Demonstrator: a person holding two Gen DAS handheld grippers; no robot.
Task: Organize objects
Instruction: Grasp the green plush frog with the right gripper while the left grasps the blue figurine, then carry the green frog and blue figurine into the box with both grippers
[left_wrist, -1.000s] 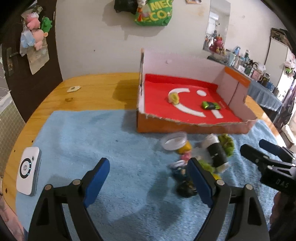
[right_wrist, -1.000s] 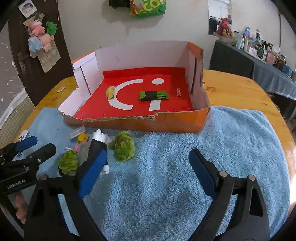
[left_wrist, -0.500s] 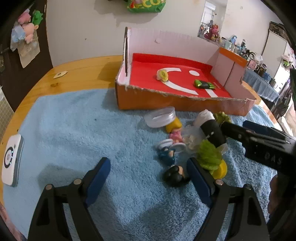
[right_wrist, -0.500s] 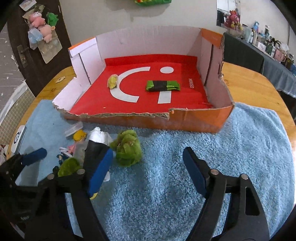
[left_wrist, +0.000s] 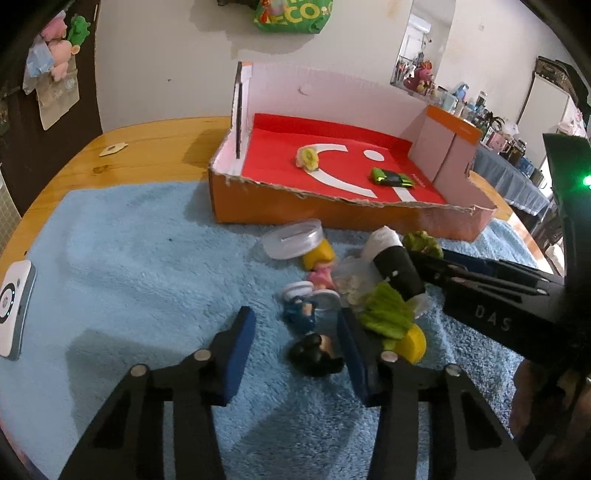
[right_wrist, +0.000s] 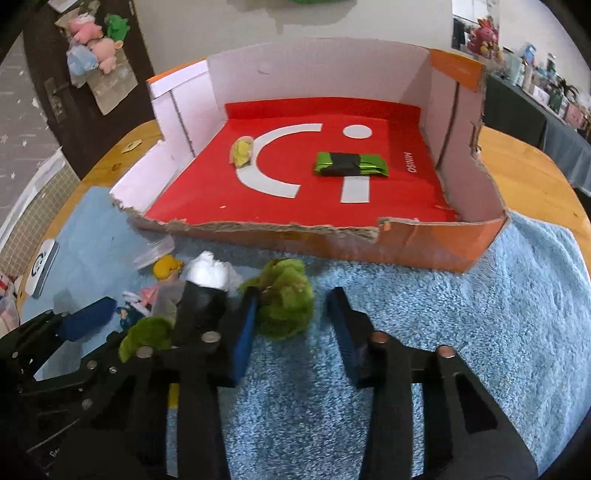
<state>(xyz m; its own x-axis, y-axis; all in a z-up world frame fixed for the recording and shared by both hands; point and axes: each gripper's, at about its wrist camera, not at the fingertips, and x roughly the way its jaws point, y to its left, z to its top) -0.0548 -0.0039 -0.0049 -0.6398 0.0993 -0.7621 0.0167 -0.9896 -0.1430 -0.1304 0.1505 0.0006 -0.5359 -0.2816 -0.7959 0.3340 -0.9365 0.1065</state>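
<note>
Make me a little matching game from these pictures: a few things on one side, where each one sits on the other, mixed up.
Things:
1. green and black packet
2. fuzzy green toy
3. white gadget
4. black-haired figurine

Places:
A. on the blue towel, between the fingers of the right hand-held gripper
B. near the table's edge, on the towel's far left end
C. inside the cardboard box, on its red floor
D. between the fingers of the left hand-held gripper

Pairs: 1-C, 2-A, 3-B, 4-D
</note>
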